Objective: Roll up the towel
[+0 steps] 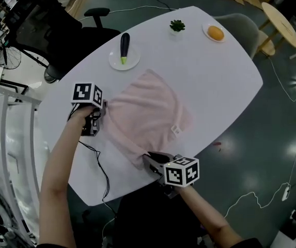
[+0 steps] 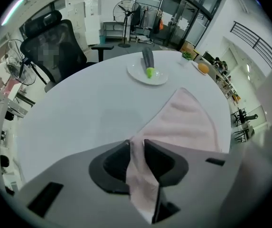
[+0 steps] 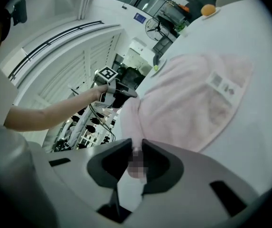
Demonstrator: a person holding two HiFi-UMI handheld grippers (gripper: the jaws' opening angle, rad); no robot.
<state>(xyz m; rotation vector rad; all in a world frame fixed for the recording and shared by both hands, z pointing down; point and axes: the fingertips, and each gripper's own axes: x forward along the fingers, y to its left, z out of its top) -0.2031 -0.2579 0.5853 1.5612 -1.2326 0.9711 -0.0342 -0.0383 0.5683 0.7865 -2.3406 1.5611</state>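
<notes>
White table [image 1: 217, 84] holds pink towel [image 1: 148, 112] — left tool [image 2: 136, 144], right tool [image 3: 136, 149] pinching it.

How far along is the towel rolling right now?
Done: nothing rolled; the pink cloth towel lies spread on the white oval table. In hand: the left gripper and right gripper each pinch its near edge. Left: the whole roll.

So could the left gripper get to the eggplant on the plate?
Probably yes. Only bare table lies between the left gripper and the eggplant, but its jaws are pinching the towel, so it would need to let go first.
</notes>
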